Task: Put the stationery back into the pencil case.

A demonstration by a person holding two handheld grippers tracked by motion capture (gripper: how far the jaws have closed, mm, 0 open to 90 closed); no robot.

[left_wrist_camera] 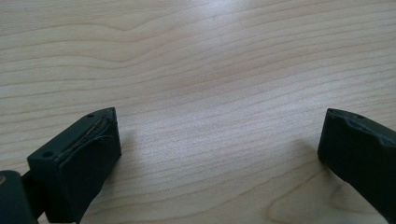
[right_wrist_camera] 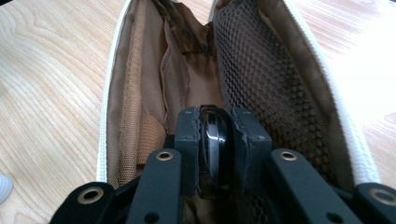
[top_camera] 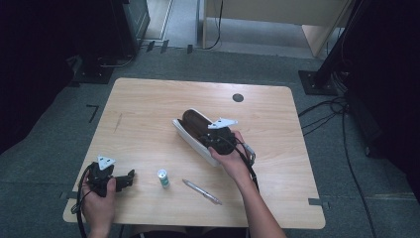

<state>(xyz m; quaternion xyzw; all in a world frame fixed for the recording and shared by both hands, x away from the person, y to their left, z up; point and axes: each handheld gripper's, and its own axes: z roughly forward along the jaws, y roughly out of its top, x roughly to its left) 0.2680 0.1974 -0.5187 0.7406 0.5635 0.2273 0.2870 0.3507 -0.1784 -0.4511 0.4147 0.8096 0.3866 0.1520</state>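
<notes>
While my right tool (right_wrist_camera: 216, 140) sits low inside the open pouch (right_wrist_camera: 261, 70), I judge the step in hand to be packing: a small dark, glossy thing (right_wrist_camera: 214, 140) is pinched between its two jaws, and I can't tell what it is beyond a thin rounded edge. The tabletop (top_camera: 148, 104) spreads out all round, pale wood, with the pouch lying just ahead of and around the right tool, a little past the middle. The pouch looks soft, with a white zip edge, a brown cloth lining and a brown mesh pocket to one side of the jaws. Next, I reckon, the jaws must part so the thing drops into the lining, then I lift the tool straight out without snagging the mesh.

My left tool (top_camera: 130, 177) rests near the front corner of the tabletop, jaws standing wide apart with bare wood between them. Off to its jaw side lie a pen (top_camera: 200, 192) and, closer to it, a small white tube with a green band (top_camera: 163, 178), both well apart from the pouch, probably waiting their turn.
</notes>
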